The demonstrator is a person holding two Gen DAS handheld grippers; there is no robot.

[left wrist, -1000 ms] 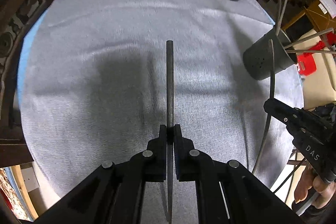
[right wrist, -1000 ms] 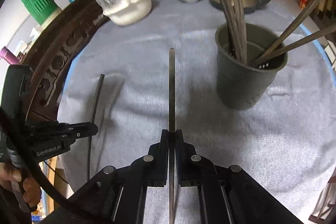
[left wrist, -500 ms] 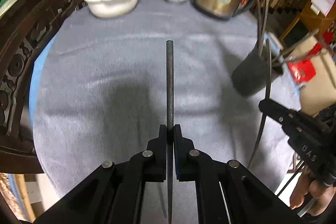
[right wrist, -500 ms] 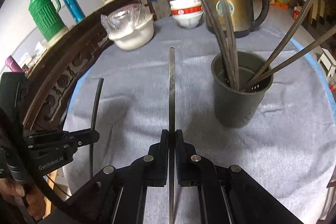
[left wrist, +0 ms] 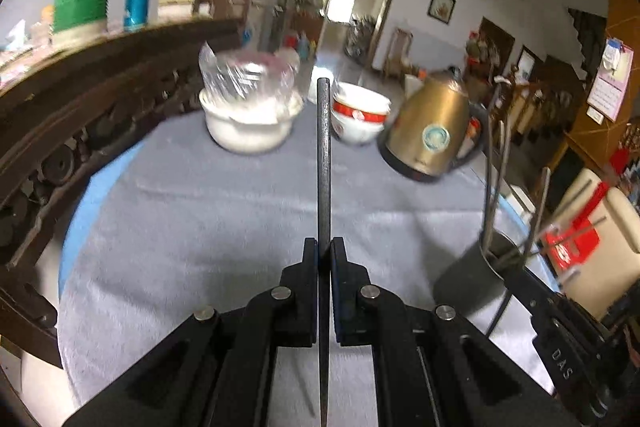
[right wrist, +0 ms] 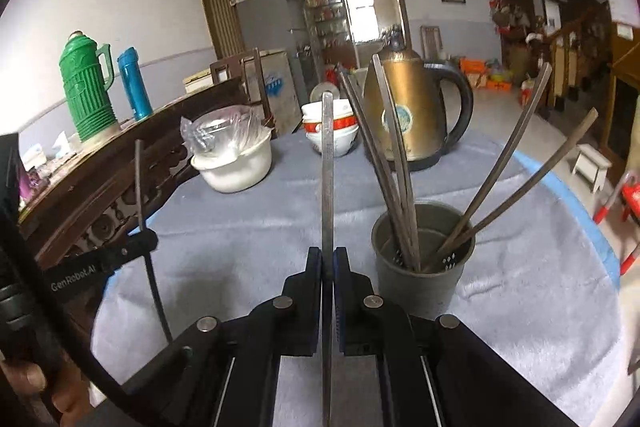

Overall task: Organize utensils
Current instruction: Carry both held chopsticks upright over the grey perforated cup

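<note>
While the cup (right wrist: 420,267) stood on the gray cloth (right wrist: 240,227), each gripper pinched one chopstick. Left gripper (left wrist: 324,247) held a dark chopstick (left wrist: 323,155). Right gripper (right wrist: 327,255) held a gray chopstick (right wrist: 327,167) beside the cup.

Two wrist views, both low over the table

Each looks forward and slightly down along its fingers; both share the kettle (left wrist: 430,135) (right wrist: 404,115), bowls and cup (left wrist: 468,279) (right wrist: 420,267), nearer on the right.

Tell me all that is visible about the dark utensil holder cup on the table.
The utensil holder cup is a dark grey round cup, probably plastic, with small drain holes low inside its wall. It stands upright on the grey tablecloth, in front of the golden kettle. Several long thin chopsticks lean in it, fanning outward. Neither gripper touches it.
</note>
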